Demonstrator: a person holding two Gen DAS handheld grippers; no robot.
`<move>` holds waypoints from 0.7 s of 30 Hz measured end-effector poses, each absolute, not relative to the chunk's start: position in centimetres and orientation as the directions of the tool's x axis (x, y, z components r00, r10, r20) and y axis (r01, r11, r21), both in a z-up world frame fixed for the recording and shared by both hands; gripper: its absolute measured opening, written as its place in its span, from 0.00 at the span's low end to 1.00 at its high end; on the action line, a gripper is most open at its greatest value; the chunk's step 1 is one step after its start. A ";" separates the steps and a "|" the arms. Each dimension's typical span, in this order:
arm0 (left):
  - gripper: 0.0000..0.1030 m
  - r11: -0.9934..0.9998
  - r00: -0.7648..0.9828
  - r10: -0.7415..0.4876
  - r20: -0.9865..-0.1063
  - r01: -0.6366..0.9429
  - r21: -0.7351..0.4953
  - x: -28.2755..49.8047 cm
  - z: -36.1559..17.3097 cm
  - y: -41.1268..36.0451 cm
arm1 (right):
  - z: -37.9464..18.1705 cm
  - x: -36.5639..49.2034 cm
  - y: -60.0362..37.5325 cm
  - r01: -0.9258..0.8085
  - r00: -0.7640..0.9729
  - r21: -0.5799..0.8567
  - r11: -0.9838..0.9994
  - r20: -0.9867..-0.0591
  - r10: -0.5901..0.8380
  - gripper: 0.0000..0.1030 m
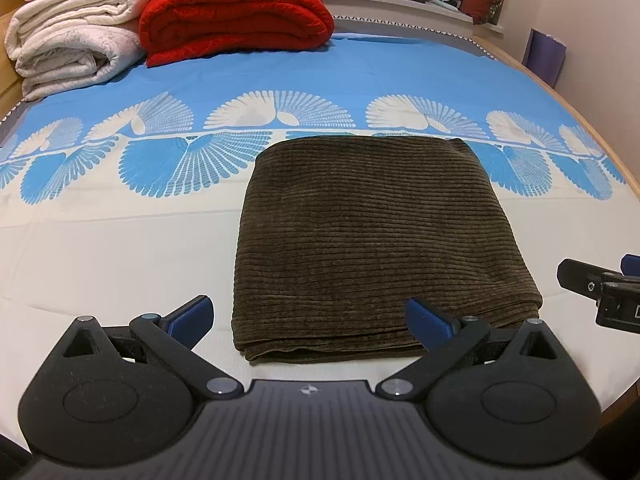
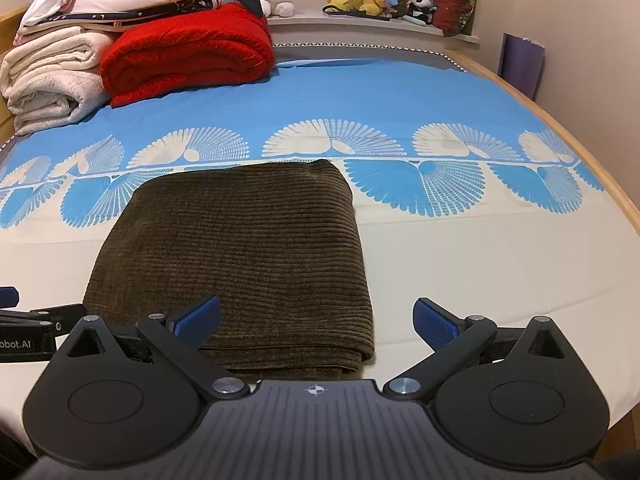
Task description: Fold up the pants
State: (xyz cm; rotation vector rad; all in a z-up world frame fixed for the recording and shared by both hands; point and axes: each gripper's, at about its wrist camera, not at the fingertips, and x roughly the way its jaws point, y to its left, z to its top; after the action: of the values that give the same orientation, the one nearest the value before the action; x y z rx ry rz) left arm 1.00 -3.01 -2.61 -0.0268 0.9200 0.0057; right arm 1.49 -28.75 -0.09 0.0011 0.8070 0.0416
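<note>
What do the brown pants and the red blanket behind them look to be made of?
The pants look like corduroy: dark olive-brown with even raised ribs running across the folded panel, matte and fairly thick at the layered near edge. The red blanket looks like plush fleece or a padded quilt: fuzzy, pebbled surface, bulky rounded folds. Exact fibre can't be told for either.

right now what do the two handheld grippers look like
The left gripper and right gripper match: matte black bodies, two round lobes, silver pivot pins, blue ribbed finger pads, and a small white cross mark. White lettering ending "obot.AI" shows on the left one's side.
</note>
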 end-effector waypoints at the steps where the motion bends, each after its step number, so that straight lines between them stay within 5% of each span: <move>1: 1.00 1.000 0.605 -0.006 -0.796 -0.016 -0.020 1.0 -2.6 -3.0 | -0.1 1.5 -28.7 -0.037 0.691 0.017 0.999 -0.722 0.037 0.99; 21: 1.00 1.000 0.605 -0.008 -0.796 -0.016 -0.023 1.1 -2.5 -3.1 | -0.3 1.3 -28.7 -0.051 0.693 0.010 0.999 -0.720 0.043 0.99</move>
State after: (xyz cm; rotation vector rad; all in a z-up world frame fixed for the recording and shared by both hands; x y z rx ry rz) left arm 1.06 -3.07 -2.50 -0.0288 0.9209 0.0045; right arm 1.32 -28.73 -0.29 -0.0116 0.8036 0.0525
